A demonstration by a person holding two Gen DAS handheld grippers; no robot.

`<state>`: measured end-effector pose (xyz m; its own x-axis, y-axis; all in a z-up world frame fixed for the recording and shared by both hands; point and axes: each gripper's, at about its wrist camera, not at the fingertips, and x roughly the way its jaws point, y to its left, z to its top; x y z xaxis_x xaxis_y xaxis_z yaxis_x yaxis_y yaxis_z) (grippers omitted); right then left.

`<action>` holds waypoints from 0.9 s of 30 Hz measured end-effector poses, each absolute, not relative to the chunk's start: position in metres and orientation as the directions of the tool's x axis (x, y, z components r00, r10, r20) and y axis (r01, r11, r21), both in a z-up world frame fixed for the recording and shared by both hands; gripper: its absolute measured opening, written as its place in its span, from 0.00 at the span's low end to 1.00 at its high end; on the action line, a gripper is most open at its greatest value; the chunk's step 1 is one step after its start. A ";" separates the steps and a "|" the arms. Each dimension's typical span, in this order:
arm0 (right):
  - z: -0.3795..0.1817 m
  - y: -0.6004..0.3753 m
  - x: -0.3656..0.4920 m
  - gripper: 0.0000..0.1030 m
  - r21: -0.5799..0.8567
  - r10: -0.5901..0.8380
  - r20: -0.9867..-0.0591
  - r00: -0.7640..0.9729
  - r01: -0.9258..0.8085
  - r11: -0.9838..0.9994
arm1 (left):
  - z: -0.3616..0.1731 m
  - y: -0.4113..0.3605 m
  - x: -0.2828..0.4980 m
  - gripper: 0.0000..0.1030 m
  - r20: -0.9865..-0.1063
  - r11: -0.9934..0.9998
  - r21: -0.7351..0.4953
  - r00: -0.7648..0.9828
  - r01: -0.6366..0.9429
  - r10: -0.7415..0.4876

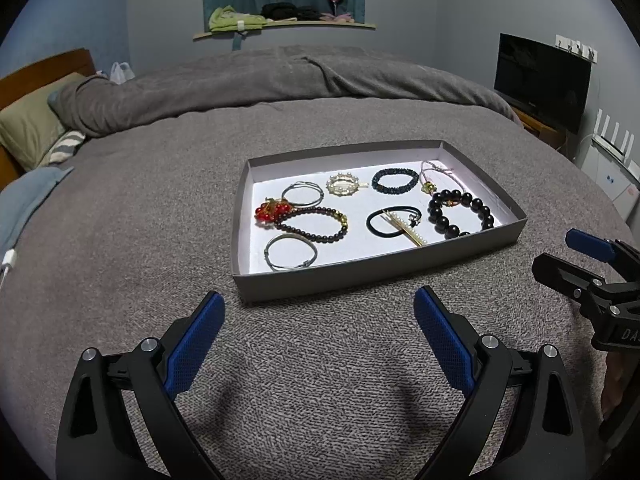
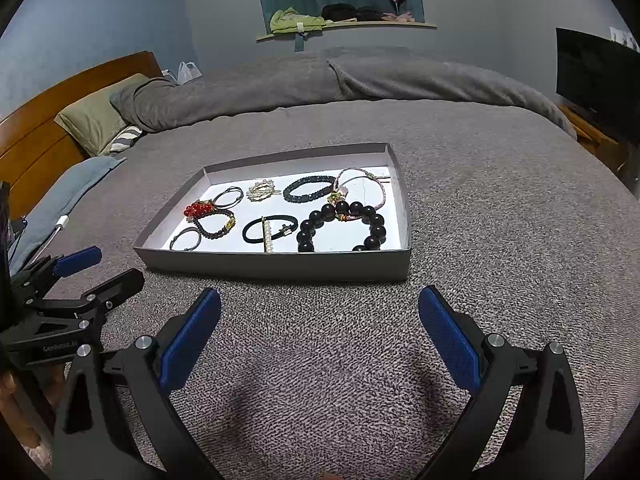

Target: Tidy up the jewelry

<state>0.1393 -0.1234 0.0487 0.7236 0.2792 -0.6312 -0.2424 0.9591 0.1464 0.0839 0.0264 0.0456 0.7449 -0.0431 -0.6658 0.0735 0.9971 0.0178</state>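
Note:
A shallow grey box tray (image 1: 360,274) (image 2: 280,266) with a white floor lies on the grey bed cover. In it are a large black bead bracelet (image 1: 460,212) (image 2: 342,226), a dark beaded bracelet (image 1: 395,181) (image 2: 309,189), a black hair tie with a pearl clip (image 1: 396,222) (image 2: 269,230), a red bead cluster (image 1: 272,210) (image 2: 199,208), a pearl brooch (image 1: 342,185) (image 2: 260,190) and thin wire bangles (image 1: 291,252). My left gripper (image 1: 319,308) is open and empty in front of the tray. My right gripper (image 2: 320,306) is open and empty too.
The grey bed cover (image 1: 320,360) fills the foreground. A rumpled blanket (image 1: 260,80) and pillows (image 1: 28,124) lie behind the tray. A TV (image 1: 542,82) stands at the right. The other gripper shows at the right edge (image 1: 592,276) and at the left edge (image 2: 76,284).

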 end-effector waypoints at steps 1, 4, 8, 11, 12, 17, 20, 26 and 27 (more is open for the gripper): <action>0.049 -0.123 0.139 0.95 0.147 0.279 -0.631 0.724 -0.242 0.959 | 0.046 0.027 0.084 0.92 -0.666 0.997 0.018 0.745 0.073 -0.042; 0.049 -0.123 0.139 0.95 0.146 0.280 -0.631 0.724 -0.243 0.959 | 0.045 0.027 0.084 0.92 -0.666 0.997 0.018 0.744 0.073 -0.042; 0.049 -0.123 0.139 0.95 0.146 0.279 -0.631 0.724 -0.242 0.959 | 0.046 0.027 0.083 0.92 -0.666 0.997 0.017 0.745 0.073 -0.043; 0.049 -0.123 0.139 0.95 0.146 0.280 -0.631 0.723 -0.243 0.959 | 0.045 0.027 0.083 0.92 -0.667 0.997 0.020 0.744 0.073 -0.041; 0.049 -0.124 0.139 0.95 0.147 0.280 -0.631 0.723 -0.243 0.959 | 0.045 0.027 0.083 0.92 -0.668 0.997 0.020 0.743 0.074 -0.042; 0.047 -0.122 0.139 0.95 0.144 0.281 -0.634 0.720 -0.247 0.958 | 0.044 0.026 0.083 0.92 -0.669 0.997 0.026 0.742 0.076 -0.039; 0.047 -0.122 0.139 0.95 0.145 0.282 -0.634 0.720 -0.248 0.958 | 0.044 0.026 0.083 0.92 -0.669 0.997 0.024 0.742 0.076 -0.040; 0.045 -0.121 0.139 0.95 0.141 0.282 -0.637 0.718 -0.251 0.958 | 0.044 0.024 0.083 0.92 -0.670 0.996 0.032 0.742 0.083 -0.040; 0.045 -0.121 0.139 0.95 0.142 0.282 -0.637 0.718 -0.251 0.958 | 0.044 0.024 0.083 0.93 -0.669 0.996 0.035 0.742 0.083 -0.039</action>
